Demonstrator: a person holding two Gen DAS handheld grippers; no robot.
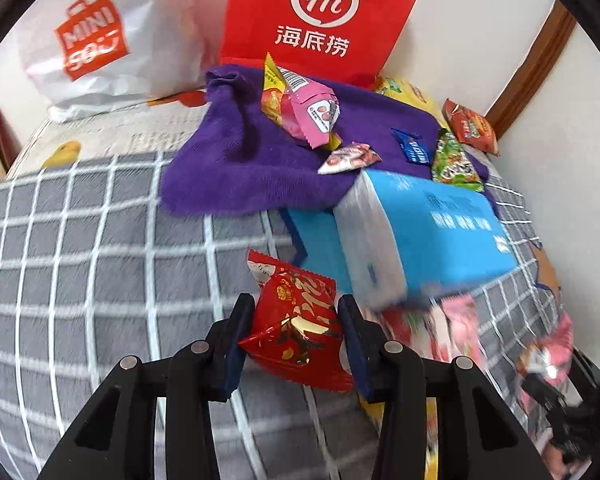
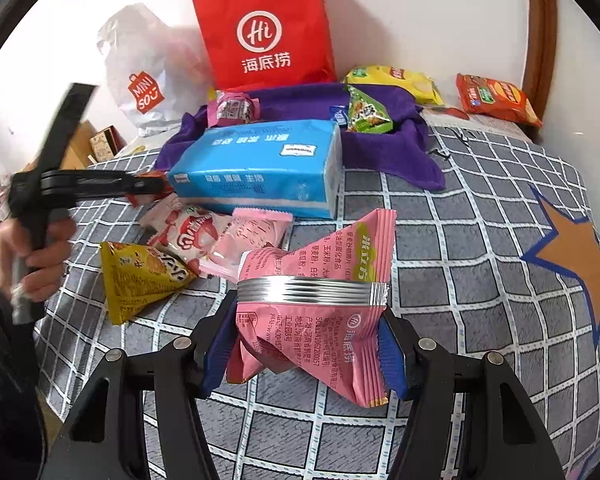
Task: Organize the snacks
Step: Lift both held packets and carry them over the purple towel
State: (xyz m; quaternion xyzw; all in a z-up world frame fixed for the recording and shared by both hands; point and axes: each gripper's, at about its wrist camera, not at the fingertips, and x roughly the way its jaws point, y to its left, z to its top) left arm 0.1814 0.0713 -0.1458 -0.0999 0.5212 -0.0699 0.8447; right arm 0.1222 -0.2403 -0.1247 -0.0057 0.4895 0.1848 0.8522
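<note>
Grey checked bedspread fills both views. At twelve o'clock on it stands the red paper bag against the wall, with the white plastic bag slumped at its ten o'clock side. Right in front of the red bag spreads the purple towel, carrying a handful of snacks: a pink packet propped up, a green packet at its three o'clock edge, a small blue sachet between them. Touching the towel's near edge lies the blue tissue pack. Over at two o'clock, off the towel, a yellow chip bag and an orange packet sit near the wall.

Now the tools. The left gripper is clamped on a red snack packet, lifted above the bedspread at six o'clock. The right gripper pinches a pink snack packet, crumpled between its blue pads, also off the bed. Just beyond it, loose on the spread: a yellow triangular packet.
</note>
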